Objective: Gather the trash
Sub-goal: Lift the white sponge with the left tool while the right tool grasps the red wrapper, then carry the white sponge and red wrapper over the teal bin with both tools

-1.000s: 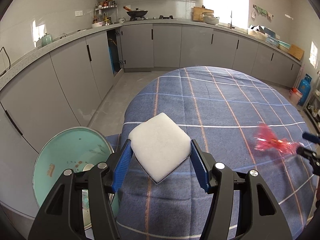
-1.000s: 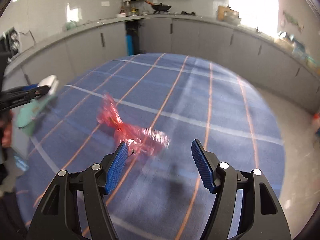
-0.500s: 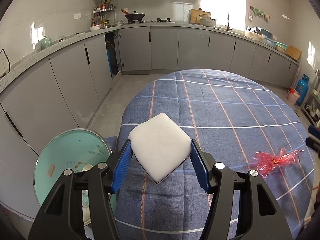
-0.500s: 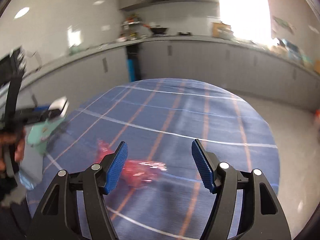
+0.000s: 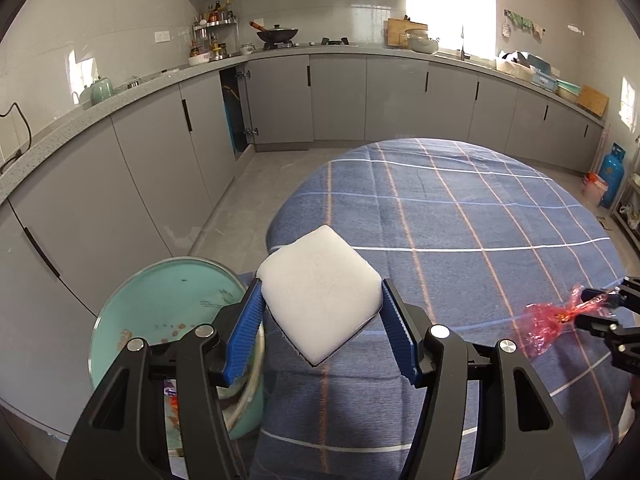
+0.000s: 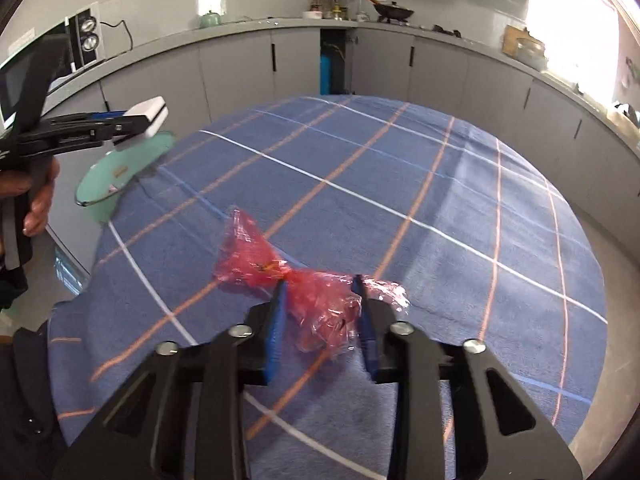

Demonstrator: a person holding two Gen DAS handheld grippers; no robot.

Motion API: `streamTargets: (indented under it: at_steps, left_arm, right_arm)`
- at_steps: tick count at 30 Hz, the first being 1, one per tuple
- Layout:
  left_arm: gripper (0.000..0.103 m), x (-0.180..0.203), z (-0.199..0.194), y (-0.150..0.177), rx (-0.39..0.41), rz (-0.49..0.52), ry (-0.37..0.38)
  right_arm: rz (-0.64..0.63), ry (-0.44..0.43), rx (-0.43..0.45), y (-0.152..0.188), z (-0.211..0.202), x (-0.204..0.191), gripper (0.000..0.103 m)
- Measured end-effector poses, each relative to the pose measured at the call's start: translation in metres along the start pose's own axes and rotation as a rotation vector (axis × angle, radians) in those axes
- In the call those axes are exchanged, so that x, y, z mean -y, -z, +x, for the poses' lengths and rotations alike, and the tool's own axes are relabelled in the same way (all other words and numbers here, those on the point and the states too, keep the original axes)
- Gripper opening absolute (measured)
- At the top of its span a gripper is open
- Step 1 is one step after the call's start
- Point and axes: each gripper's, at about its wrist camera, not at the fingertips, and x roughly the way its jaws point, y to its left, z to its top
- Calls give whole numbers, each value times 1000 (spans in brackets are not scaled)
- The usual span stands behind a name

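Kitchen: grey cabinets (image 5: 344, 96) line the walls. Round table, blue plaid cloth (image 5: 460, 216). Teal bin (image 5: 160, 312) at its edge. Left gripper (image 5: 320, 312) clamps white foam block (image 5: 320, 288). Right gripper (image 6: 320, 316) jaws just closing around red wrapper (image 6: 316, 300) on the cloth.

No legible text, brand, number or sign in either view.

Left wrist view: small orange-brown marks on the inner wall of the teal bin (image 5: 160, 320) could be printing or specks; too small and smeared to read. The bottles on the corner rack (image 5: 214, 24) carry labels, but only as colour patches at this size. White wall plate (image 5: 161, 35) is blank.

Right wrist view: same bin (image 6: 120, 168) shows a blurred brownish mark, unreadable. White appliance with two round dials (image 6: 86, 36): any markings around the dials cannot be made out. Red wrapper (image 6: 280, 272): no print visible.
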Motion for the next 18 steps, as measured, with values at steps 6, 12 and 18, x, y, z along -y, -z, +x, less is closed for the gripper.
streamTargets:
  at_steps: [6, 12, 18]
  left_arm:
    - [58, -16, -11, -3, 24, 0, -29]
    - [58, -39, -21, -1, 38, -18, -73]
    - [58, -66, -25, 5, 35, -43, -113]
  right_arm:
    - [39, -20, 78, -23, -5, -15, 21]
    - [48, -52, 121, -52, 6, -40, 21]
    - [22, -93, 152, -84, 20, -70, 21]
